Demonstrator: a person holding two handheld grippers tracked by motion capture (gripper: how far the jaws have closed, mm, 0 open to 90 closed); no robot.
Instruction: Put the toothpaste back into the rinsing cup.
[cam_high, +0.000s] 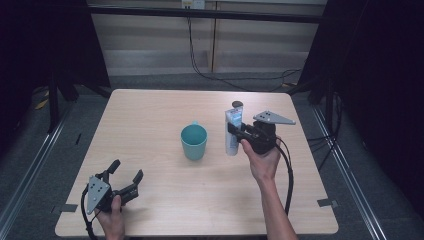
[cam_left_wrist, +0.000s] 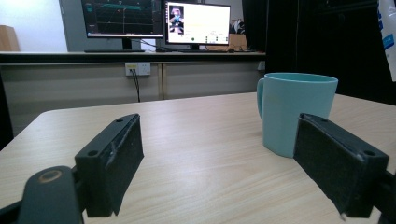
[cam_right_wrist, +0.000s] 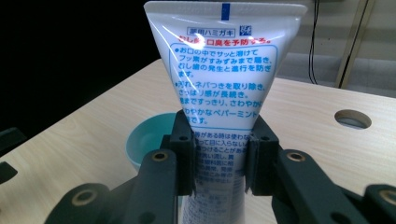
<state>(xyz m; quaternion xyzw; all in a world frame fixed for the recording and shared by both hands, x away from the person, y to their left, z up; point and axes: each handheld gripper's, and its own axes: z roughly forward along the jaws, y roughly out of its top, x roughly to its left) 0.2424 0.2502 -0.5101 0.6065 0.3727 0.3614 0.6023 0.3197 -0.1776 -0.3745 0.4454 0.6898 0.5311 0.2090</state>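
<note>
Left gripper (cam_high: 125, 172): rests low at the near left corner of the table (cam_high: 150, 210), held in the person's left hand (cam_high: 112, 220); jaws spread wide with nothing between them.
Left gripper's own view: bare tabletop lies between the two black pads (cam_left_wrist: 119, 163); the mug stands farther off, partly behind the right-hand pad.
Mug (cam_high: 193, 141): teal, upright, mouth open, near the middle of the table; well apart from the left gripper, just left of the tube.
Tube (cam_high: 232, 131): white toothpaste tube with blue and red print, held upright, its flat crimped end on top, to the right of the mug.
Right gripper (cam_high: 240, 134): jaws clamped on the tube's lower body from both sides, in the person's right hand (cam_high: 262, 160).
Right gripper's own view: the tube (cam_right_wrist: 222, 93) rises between the pads, its wide upper part above them; the mug (cam_right_wrist: 149, 140) shows beyond it at lower left.
Round hole (cam_high: 237, 104): in the tabletop just behind the tube.
</note>
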